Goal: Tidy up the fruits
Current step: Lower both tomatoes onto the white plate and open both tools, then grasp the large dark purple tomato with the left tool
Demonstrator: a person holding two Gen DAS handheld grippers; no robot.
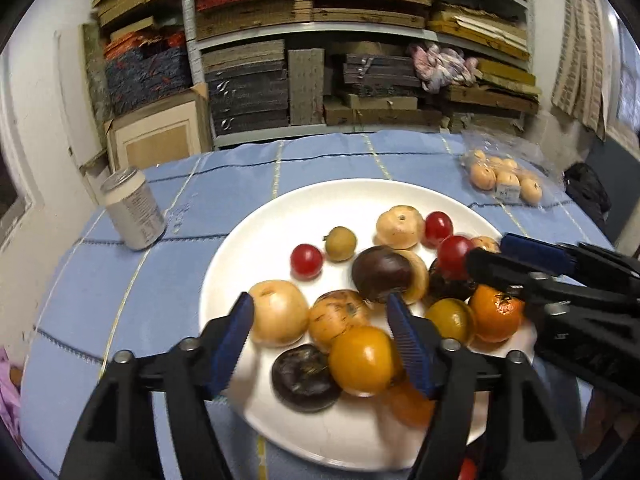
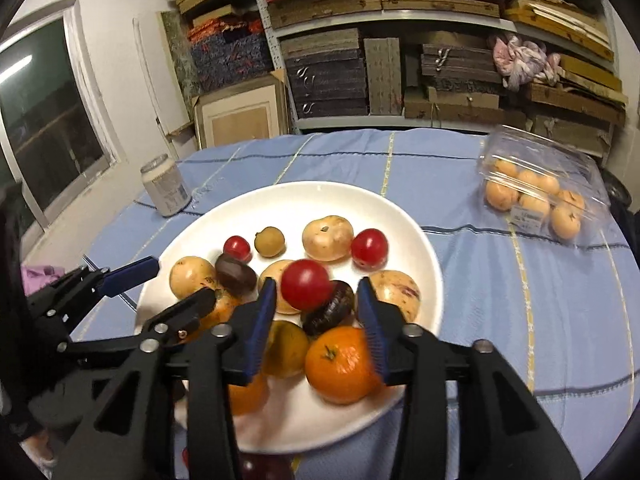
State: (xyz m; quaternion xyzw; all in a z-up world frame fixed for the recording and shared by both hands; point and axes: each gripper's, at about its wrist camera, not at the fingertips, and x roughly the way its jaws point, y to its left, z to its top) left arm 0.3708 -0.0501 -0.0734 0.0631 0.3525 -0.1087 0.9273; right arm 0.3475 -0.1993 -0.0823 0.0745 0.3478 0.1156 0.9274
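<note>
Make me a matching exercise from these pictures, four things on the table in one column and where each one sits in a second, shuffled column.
Things:
1. round white ceramic plate
2. silver aluminium drink can
3. clear plastic clamshell box of pale orange fruits
4. bright orange tangerine with green stem

Places:
A. far left on the blue cloth, standing upright
B. middle of the blue cloth, holding mixed fruits
C. on the near part of the plate
D. far right on the blue cloth

Pairs: 1-B, 2-A, 3-D, 4-C
</note>
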